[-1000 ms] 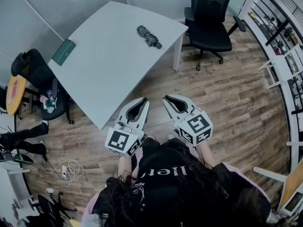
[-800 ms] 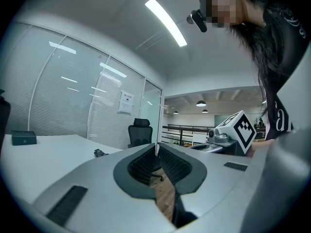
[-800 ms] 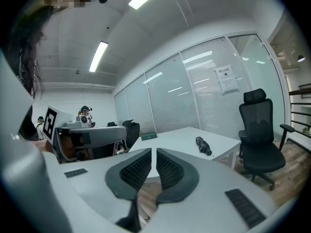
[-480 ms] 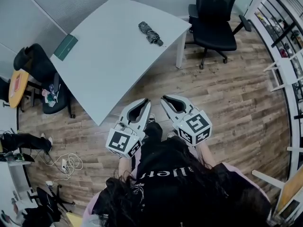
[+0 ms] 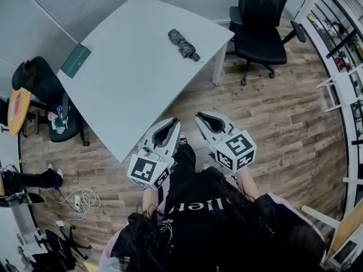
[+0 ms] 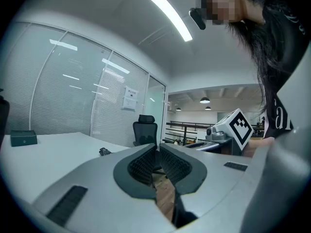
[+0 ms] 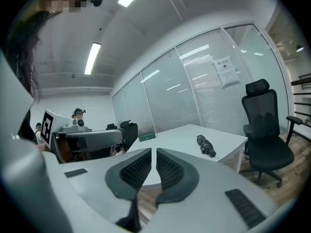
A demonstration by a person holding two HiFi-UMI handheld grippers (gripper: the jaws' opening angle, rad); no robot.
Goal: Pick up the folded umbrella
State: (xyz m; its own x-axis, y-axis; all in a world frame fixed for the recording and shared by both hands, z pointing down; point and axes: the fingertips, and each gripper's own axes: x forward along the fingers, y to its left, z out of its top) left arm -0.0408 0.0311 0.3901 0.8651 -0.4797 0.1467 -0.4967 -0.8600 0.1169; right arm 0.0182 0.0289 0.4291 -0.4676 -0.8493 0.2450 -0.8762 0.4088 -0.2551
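1. My left gripper (image 5: 172,122) and right gripper (image 5: 201,118) both have their jaws pressed together with nothing in them. If I arrive like that, I'd probably just shove the thing.
2. The dark grey folded umbrella (image 5: 182,44) lies near the far right edge of the white table (image 5: 130,89). A nudge could roll it off toward the black office chair (image 5: 261,27).
3. The table's near corner is in my way, but there's open wood floor to the right.

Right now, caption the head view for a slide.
Left gripper and right gripper, shut, short of the table; folded umbrella lies near its far edge.
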